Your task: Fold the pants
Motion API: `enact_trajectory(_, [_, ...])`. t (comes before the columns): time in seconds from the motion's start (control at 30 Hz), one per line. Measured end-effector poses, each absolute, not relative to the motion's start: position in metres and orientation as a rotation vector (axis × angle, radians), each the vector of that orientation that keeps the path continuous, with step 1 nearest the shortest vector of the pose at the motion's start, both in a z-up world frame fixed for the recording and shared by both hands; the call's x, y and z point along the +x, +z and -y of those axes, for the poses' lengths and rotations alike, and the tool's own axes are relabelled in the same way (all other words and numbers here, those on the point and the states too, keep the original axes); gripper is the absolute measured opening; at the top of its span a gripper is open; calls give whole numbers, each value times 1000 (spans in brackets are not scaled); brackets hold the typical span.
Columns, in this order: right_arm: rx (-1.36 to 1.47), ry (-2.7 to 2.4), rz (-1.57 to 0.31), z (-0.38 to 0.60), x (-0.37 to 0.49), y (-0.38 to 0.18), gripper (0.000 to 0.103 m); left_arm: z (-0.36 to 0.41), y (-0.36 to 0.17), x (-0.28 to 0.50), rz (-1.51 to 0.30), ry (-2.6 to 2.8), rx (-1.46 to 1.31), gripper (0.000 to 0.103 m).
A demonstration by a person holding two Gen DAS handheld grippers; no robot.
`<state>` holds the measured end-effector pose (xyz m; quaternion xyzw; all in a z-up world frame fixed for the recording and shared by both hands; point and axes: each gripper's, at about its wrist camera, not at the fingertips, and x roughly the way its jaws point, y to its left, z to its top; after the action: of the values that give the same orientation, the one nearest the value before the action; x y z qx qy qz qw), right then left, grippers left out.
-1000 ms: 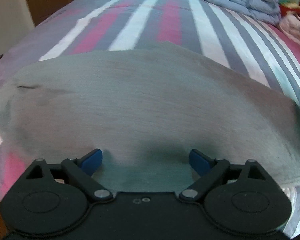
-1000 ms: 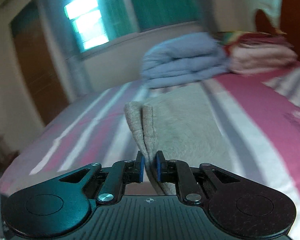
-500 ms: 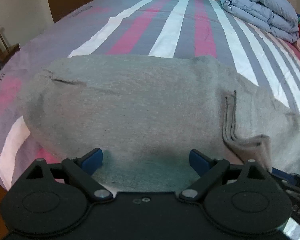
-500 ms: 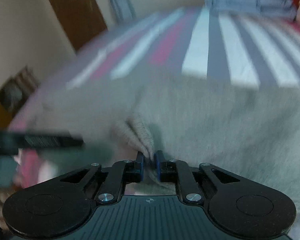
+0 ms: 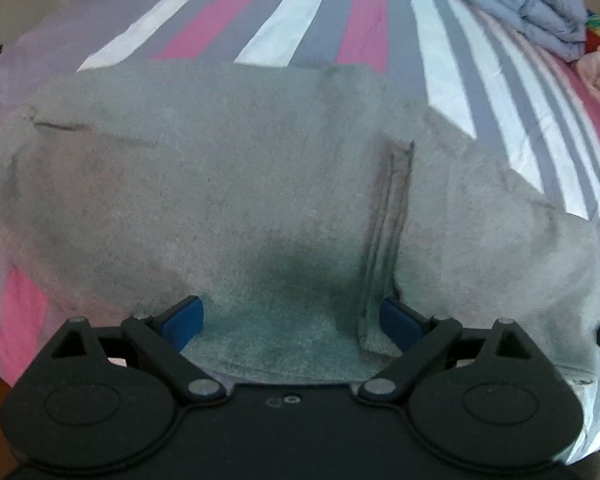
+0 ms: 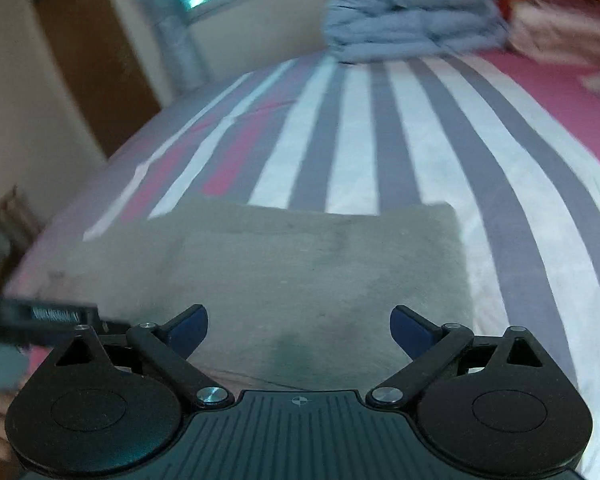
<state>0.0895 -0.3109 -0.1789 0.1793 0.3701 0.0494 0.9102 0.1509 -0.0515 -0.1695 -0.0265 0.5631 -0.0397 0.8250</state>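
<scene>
The grey pants (image 5: 228,184) lie folded flat on the striped bed. A hem edge (image 5: 392,216) of the folded-over leg runs across the top layer, near my left gripper's right fingertip. My left gripper (image 5: 290,320) is open, low over the pants' near edge, holding nothing. In the right wrist view the pants (image 6: 320,272) form a rectangular fold with a clean right edge. My right gripper (image 6: 300,328) is open and empty just above the near side of the pants.
The bed sheet (image 6: 356,132) has pink, white and grey stripes. A folded blue duvet (image 6: 412,32) and pink bedding (image 6: 556,28) sit at the far end. A brown door (image 6: 88,52) stands left. The other gripper's body (image 6: 40,316) shows at the left edge.
My right gripper carried the pant leg over onto the pants, then opened and let it go. The hem now lies on the top layer. My left gripper stayed open and edged closer.
</scene>
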Motion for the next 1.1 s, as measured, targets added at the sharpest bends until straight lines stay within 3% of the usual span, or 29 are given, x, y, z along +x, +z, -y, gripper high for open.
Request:
enact_trajectory(0.27, [420,55,-743,334,77,-179,97,37,-163,149,-1187,-13,-158,92])
enact_trajectory(0.53, [480,49,-762,339,54,-180,97,53,-172,155,-1259,8,-79,95])
enact_trajectory(0.6, [482,52,-773,339,55,-182,97,52,-167,156,-1257,-9,-141,92])
enact_trajectory(0.63, [486,52,-776,339,55,-183,97,46,-162,152,-1248,-36,-213,84])
enact_trajectory(0.73, [490,57,-772,339,54,-183,97,50,-153,151,-1224,-71,-258,85])
enact_trajectory(0.83, [493,57,-777,339,55,-185,97,50,-158,154,-1267,-80,-284,76])
enact_trajectory(0.9, [494,59,-779,339,55,-185,97,40,-152,150,-1237,-103,-388,76])
enact_trajectory(1.0, [483,58,-781,338,54,-186,97,31,-141,145,-1190,-125,-454,88])
enact_trajectory(1.03, [475,59,-787,337,55,-188,97,35,-141,148,-1196,-120,-441,83])
enact_trajectory(1.1, [472,64,-795,335,56,-191,97,32,-137,144,-1169,-113,-473,84])
